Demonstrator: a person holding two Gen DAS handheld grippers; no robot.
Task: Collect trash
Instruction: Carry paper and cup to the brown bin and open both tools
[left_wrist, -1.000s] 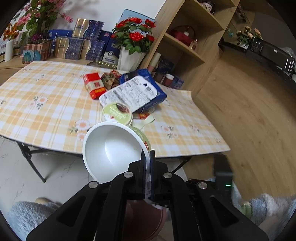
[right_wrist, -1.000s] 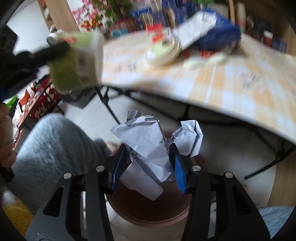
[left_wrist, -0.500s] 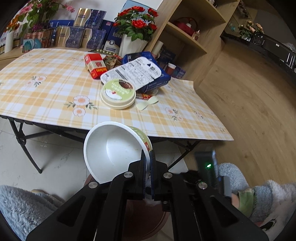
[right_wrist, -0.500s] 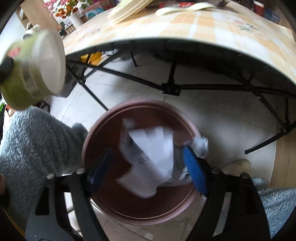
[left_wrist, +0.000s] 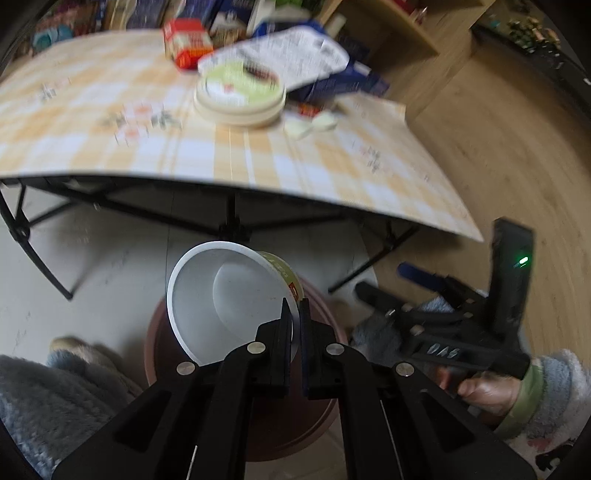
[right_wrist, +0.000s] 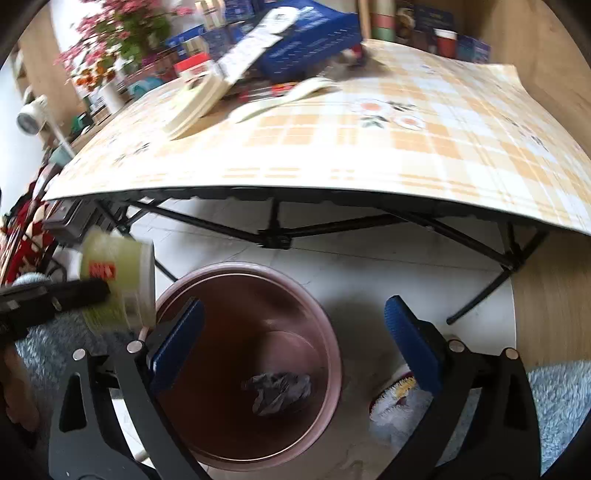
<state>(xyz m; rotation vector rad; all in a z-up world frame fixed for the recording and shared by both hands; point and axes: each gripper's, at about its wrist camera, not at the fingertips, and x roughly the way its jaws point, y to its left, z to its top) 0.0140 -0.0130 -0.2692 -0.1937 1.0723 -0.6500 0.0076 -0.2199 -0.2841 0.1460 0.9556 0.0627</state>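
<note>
My left gripper (left_wrist: 294, 314) is shut on the rim of a white and green paper bowl (left_wrist: 225, 295), held over the brown trash bin (left_wrist: 236, 424). The bowl (right_wrist: 122, 280) also shows in the right wrist view at the bin's left rim. My right gripper (right_wrist: 295, 332) is open and empty above the bin (right_wrist: 251, 369). Crumpled paper (right_wrist: 277, 391) lies at the bin's bottom. On the table sit a round green lid (left_wrist: 240, 92), a blue box (left_wrist: 332, 74), a red carton (left_wrist: 186, 46) and a small white scrap (left_wrist: 310, 123).
The plaid-covered folding table (right_wrist: 406, 147) stands just beyond the bin, its black legs (right_wrist: 277, 229) close behind it. Wooden shelves (left_wrist: 399, 29) stand at the back right. Slippered feet (right_wrist: 399, 402) and grey fleece legs flank the bin.
My right gripper opened and dropped the crumpled paper into the bin. My left gripper moved the bowl down from table height over the bin.
</note>
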